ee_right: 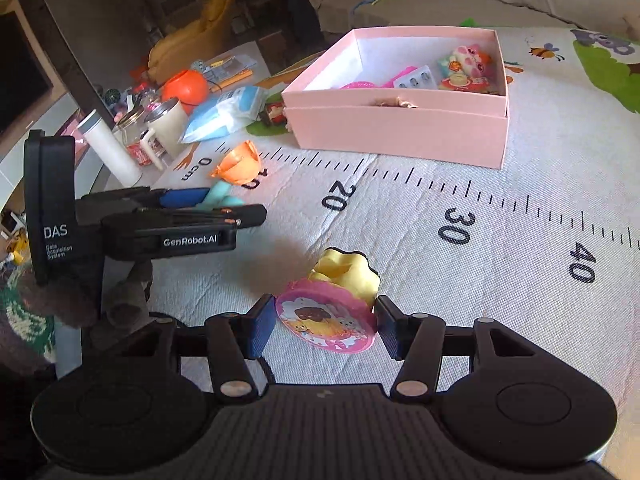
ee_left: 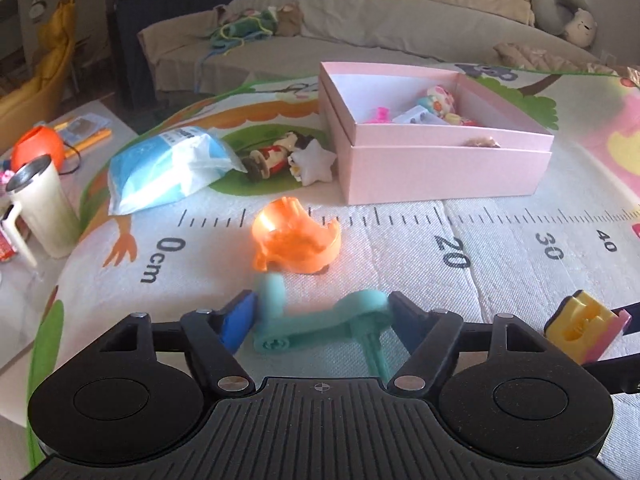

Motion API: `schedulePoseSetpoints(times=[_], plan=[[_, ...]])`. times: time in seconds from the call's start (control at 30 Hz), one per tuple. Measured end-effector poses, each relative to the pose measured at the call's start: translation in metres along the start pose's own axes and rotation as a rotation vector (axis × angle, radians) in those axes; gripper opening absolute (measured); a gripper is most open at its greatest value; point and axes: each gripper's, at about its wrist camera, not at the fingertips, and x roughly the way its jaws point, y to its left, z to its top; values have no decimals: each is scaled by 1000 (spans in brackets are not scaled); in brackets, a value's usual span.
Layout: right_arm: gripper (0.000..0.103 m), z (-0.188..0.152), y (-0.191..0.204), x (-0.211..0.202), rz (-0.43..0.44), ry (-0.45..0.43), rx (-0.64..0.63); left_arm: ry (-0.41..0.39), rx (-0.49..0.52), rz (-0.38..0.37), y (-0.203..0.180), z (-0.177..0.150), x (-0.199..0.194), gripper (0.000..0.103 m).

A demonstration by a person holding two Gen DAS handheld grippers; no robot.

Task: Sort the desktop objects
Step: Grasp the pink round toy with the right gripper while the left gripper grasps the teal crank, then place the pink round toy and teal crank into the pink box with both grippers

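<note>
My left gripper (ee_left: 320,316) is closed around a teal toy scooter (ee_left: 312,320) low over the mat; both pads touch it. My right gripper (ee_right: 326,326) is closed on a pink and yellow round toy (ee_right: 332,312), which also shows in the left wrist view (ee_left: 584,326). An orange plastic toy (ee_left: 296,236) lies just beyond the scooter. The pink box (ee_left: 440,160) stands behind it with several small toys inside. A doll (ee_left: 272,156) and a white star (ee_left: 314,162) lie left of the box.
A blue and white pouch (ee_left: 168,168) lies at the left of the mat. A cream mug (ee_left: 44,208), an orange ball (ee_left: 38,146) and a white bottle (ee_right: 108,144) stand on the low table beyond the mat's left edge. A sofa (ee_left: 360,28) runs along the back.
</note>
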Motion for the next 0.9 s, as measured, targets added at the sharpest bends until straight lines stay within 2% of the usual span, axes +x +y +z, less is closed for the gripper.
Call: schedulePoseSetpoints(times=[0.07, 0.13, 0.17, 0.23, 0.3, 0.37, 0.47, 0.53, 0.67, 0.7, 0.73, 0.8, 0.9], plan=[[55, 1, -3, -5, 39, 41, 35, -1, 8, -29, 2, -7, -8, 76], [55, 4, -9, -12, 75, 38, 78, -7, 27, -54, 0, -16, -16, 76], [55, 7, -11, -17, 78, 8, 95, -12, 37, -66, 0, -21, -20, 76], [69, 12, -15, -28, 41, -75, 121, -26, 55, -76, -2, -30, -26, 83], [69, 14, -14, -37, -10, -153, 123, -41, 69, -65, -3, -38, -28, 94], [70, 12, -8, -43, -56, -196, 67, -48, 65, -64, -2, -40, -29, 95], [77, 0, 7, -41, -56, -163, -23, -49, 42, -81, 2, -39, -27, 98], [78, -12, 15, -35, -58, -118, -70, -54, 38, -90, 2, -39, -27, 100], [78, -35, 22, -16, -115, -63, -103, -53, 47, -84, 0, -39, -26, 101], [76, -37, 22, -12, -112, -50, -99, -53, 46, -85, 0, -39, -26, 101], [65, -39, 24, -8, -111, -38, -103, -54, 44, -87, 1, -39, -26, 101], [49, -37, 28, -8, -129, -36, -133, -54, 41, -91, 1, -39, -26, 101], [49, -28, 32, -16, -152, -85, -157, -54, 41, -90, 1, -40, -26, 102]])
